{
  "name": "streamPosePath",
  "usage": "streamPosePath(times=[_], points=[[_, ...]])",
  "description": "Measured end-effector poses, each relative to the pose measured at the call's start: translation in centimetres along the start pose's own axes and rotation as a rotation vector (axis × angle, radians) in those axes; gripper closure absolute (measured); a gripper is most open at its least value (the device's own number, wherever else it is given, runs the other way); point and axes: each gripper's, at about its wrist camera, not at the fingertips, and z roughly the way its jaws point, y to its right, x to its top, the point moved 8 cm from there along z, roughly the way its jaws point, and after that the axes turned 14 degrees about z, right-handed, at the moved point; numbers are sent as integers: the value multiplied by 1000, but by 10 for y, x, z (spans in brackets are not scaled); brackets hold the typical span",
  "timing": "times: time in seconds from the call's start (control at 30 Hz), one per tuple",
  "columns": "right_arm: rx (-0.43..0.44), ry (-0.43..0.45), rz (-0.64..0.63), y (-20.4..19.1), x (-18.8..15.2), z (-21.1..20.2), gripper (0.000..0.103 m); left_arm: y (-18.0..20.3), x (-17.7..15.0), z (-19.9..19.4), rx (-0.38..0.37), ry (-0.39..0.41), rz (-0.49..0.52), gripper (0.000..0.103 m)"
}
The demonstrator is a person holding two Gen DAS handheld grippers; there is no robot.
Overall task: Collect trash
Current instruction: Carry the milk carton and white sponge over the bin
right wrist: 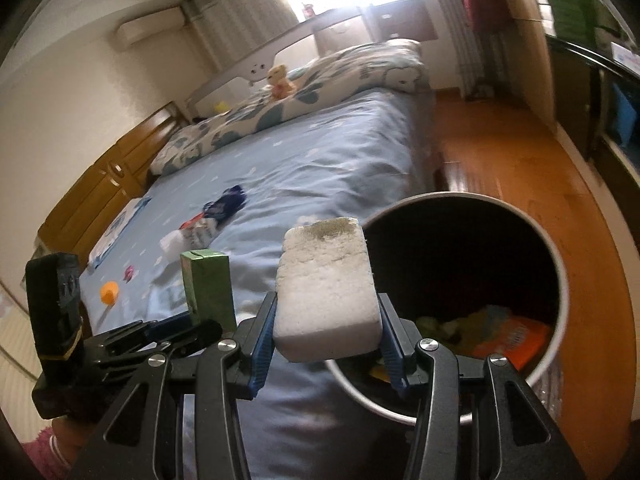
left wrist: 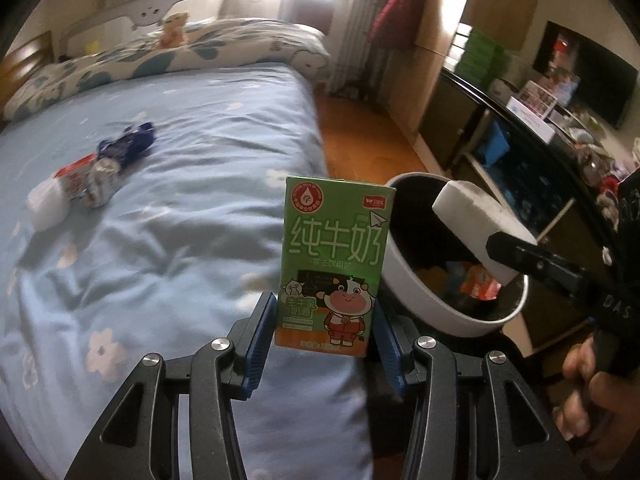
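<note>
My left gripper [left wrist: 324, 332] is shut on a green milk carton [left wrist: 336, 264], held upright over the bed's edge; the carton also shows in the right wrist view [right wrist: 208, 288]. My right gripper [right wrist: 326, 336] is shut on a white foam block [right wrist: 326, 292], held at the rim of the round trash bin [right wrist: 560, 264]. In the left wrist view the block [left wrist: 476, 228] hangs over the bin [left wrist: 416, 284], which holds orange and yellow wrappers. More trash lies on the blue bed sheet: a blue wrapper [left wrist: 132, 146], a crumpled packet [left wrist: 102, 178] and a white block [left wrist: 46, 204].
The bed [left wrist: 180, 240] fills the left, with pillows and a plush toy [left wrist: 174, 28] at its head. An orange ball [right wrist: 110, 292] lies on the sheet. Wooden floor [right wrist: 500, 168] runs beside the bed; a dark cluttered shelf unit [left wrist: 540, 152] stands at right.
</note>
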Motion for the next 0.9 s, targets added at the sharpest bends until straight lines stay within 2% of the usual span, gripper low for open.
streamPosePath(times=[0.3, 0.9], points=[[-48, 34, 48, 37, 8, -17, 56, 23, 22, 22, -28, -9, 51, 57], [-73, 48, 89, 71, 18, -27, 55, 59, 51, 55, -40, -41, 119, 56]])
